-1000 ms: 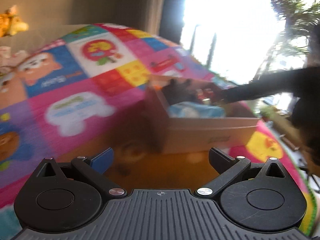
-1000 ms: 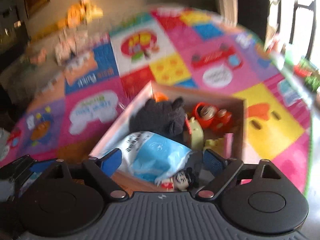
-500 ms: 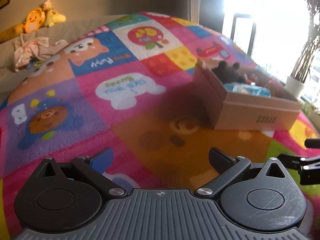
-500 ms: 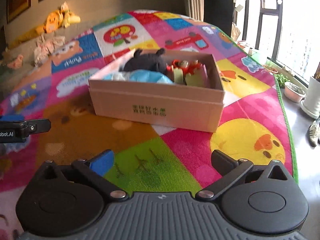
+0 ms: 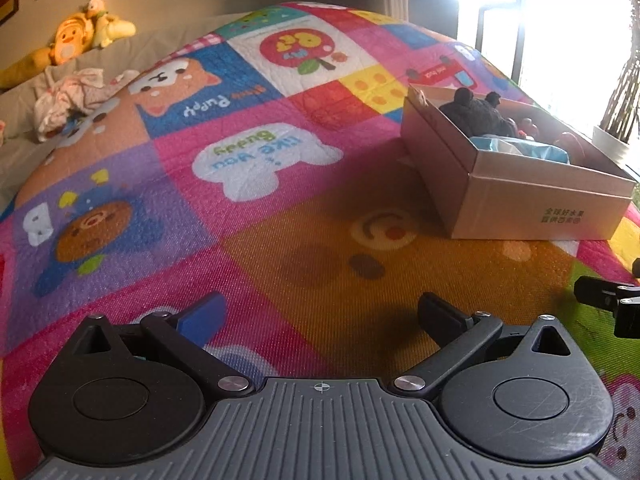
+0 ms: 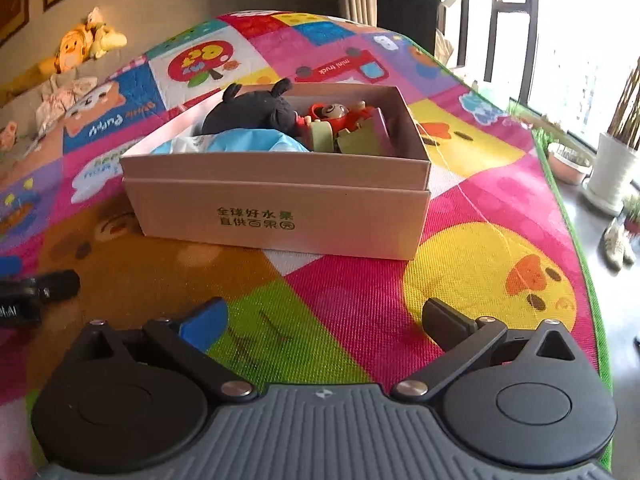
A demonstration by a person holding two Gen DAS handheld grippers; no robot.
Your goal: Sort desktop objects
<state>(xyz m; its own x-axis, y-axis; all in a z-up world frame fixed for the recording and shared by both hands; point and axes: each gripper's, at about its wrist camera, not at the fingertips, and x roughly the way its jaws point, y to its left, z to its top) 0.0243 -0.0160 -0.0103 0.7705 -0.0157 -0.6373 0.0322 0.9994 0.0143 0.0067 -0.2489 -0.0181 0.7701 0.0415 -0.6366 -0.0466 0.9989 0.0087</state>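
On the play mat [image 6: 460, 216], one cardboard box [image 6: 280, 216] faces two wide, empty hand-held grippers, left [image 5: 320, 316] and right [image 6: 324, 320].

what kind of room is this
Likely a living room or play area at home: a colourful cartoon play mat covers the floor, plush toys lie by the wall, and a cardboard box holds toys.
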